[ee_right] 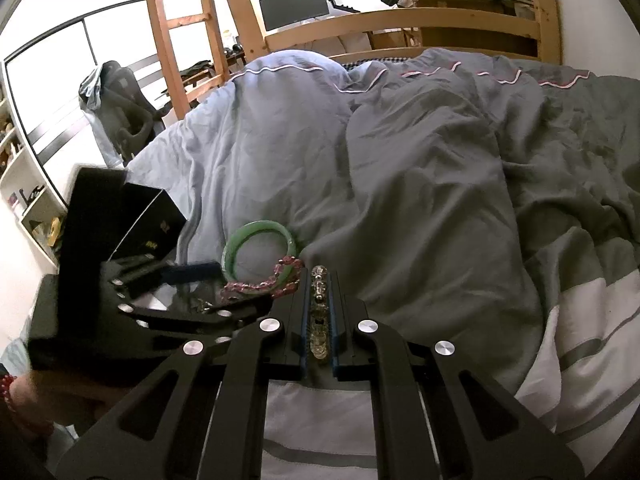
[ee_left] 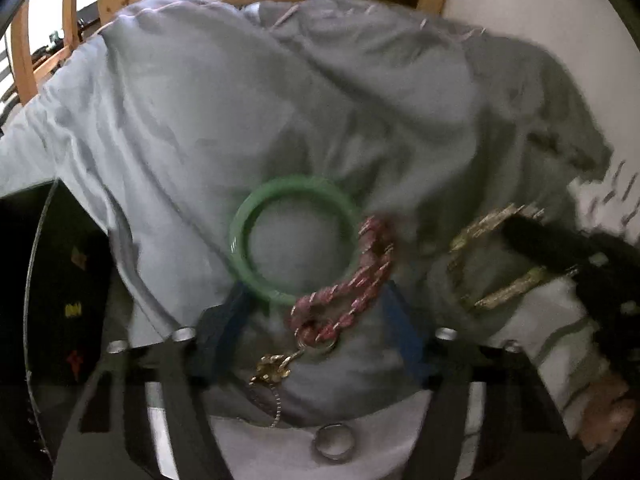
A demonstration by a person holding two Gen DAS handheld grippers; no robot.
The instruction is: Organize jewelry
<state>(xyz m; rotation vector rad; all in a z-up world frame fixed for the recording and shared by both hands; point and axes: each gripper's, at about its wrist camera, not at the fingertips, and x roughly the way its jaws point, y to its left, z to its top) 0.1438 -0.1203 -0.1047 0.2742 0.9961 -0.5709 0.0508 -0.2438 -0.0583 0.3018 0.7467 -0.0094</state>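
A green bangle (ee_left: 294, 240) lies on the grey duvet, with a pink beaded bracelet (ee_left: 352, 284) draped over its right side. My left gripper (ee_left: 316, 304) is open, its blue fingers either side of them. A gold pendant on a chain (ee_left: 274, 368) and a silver ring (ee_left: 334, 442) lie closer to me. My right gripper (ee_right: 319, 280) is shut on a clear crystal bead bracelet (ee_right: 319, 312); it shows as a gold-looking bracelet (ee_left: 492, 256) in the left wrist view. The bangle (ee_right: 260, 252) and pink bracelet (ee_right: 264, 284) sit just left of the right gripper.
An open black jewelry box (ee_right: 116, 224) stands at the bed's left edge. The rumpled grey duvet (ee_right: 420, 184) covers the bed. A wooden bed frame (ee_right: 400, 20) runs behind, with a chair (ee_right: 116, 112) at far left.
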